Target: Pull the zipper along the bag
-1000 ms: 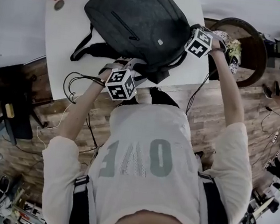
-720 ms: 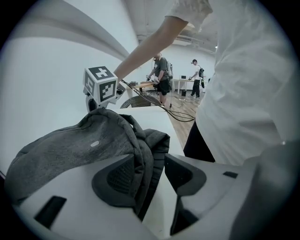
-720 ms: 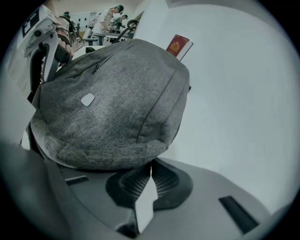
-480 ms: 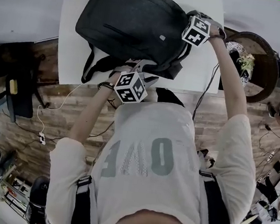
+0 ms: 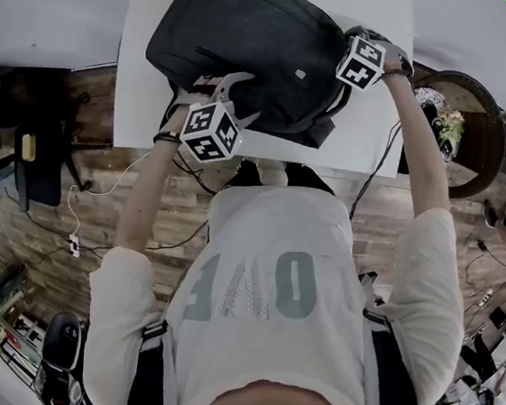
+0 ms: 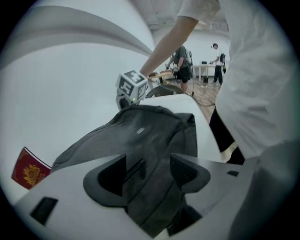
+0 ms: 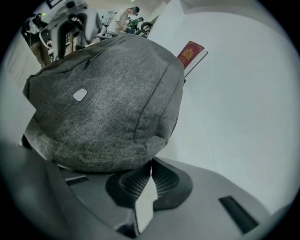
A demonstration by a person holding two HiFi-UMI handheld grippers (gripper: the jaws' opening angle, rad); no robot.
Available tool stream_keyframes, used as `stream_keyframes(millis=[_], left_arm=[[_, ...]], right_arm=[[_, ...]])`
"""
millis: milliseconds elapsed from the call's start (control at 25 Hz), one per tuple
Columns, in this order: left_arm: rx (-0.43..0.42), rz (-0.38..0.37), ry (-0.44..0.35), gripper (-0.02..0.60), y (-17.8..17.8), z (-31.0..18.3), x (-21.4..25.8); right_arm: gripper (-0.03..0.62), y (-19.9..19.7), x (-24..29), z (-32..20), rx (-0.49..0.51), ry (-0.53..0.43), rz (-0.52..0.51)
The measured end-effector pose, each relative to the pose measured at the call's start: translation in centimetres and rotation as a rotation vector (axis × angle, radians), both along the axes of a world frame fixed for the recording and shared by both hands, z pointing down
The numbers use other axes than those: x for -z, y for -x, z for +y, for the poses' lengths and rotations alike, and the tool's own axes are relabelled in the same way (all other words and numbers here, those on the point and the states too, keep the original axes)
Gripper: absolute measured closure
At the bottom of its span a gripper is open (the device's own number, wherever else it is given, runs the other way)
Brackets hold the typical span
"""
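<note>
We are seeing the left gripper (image 6: 147,171) just opening (bag (image 5: 253,38) between its jaws, unpinched), so the clenched right gripper (image 7: 150,164), upper right, risks dragging it whole.

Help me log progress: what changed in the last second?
The left gripper slid leftward over the bag; its jaws have just been opening, the bag loose between them. The right gripper stays shut at the bag's right end; the bag stays on the table.

The left tool (image 5: 237,95) has slid toward the lower left corner of the bag (image 5: 253,38). Its jaws have just been opening, with bag fabric loose between them.
</note>
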State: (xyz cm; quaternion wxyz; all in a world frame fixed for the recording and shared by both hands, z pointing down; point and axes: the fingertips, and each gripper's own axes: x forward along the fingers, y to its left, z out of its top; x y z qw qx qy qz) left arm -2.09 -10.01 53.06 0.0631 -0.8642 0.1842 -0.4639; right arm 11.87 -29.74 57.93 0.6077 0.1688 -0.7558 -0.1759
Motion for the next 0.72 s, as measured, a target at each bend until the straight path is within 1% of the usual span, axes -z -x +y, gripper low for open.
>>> stream_keyframes(millis=[80, 120, 200, 240, 320, 400, 720], left_arm=[[0.029, -0.090, -0.030, 0.302, 3.3, -2.1, 0.0], [0.046, -0.128, -0.032, 0.302, 4.8, -2.9, 0.0], [0.078, -0.192, -0.006, 0.304, 7.4, -4.3, -0.9], [0.094, -0.196, 0.027, 0.302, 8.3, -4.7, -1.5], [0.123, -0.134, 0.108, 0.302, 8.9, -5.1, -2.4], [0.123, -0.086, 0.147, 0.304, 8.9, -5.2, -2.5], [0.124, -0.084, 0.146, 0.303, 8.9, -5.5, -2.8]], right_arm=[[0.563, 0.0, -0.1, 0.1, 0.011, 0.002, 0.017], [0.563, 0.0, -0.1, 0.1, 0.014, 0.004, 0.022], [0.563, -0.1, -0.1, 0.1, 0.015, 0.010, 0.027], [0.563, -0.2, 0.0, 0.0, 0.018, 0.010, 0.032], [0.563, -0.3, 0.0, 0.0, 0.038, 0.001, 0.054], [0.563, -0.4, -0.2, 0.1, 0.067, -0.007, 0.086], [0.563, -0.9, -0.4, 0.0, 0.081, 0.059, 0.117]])
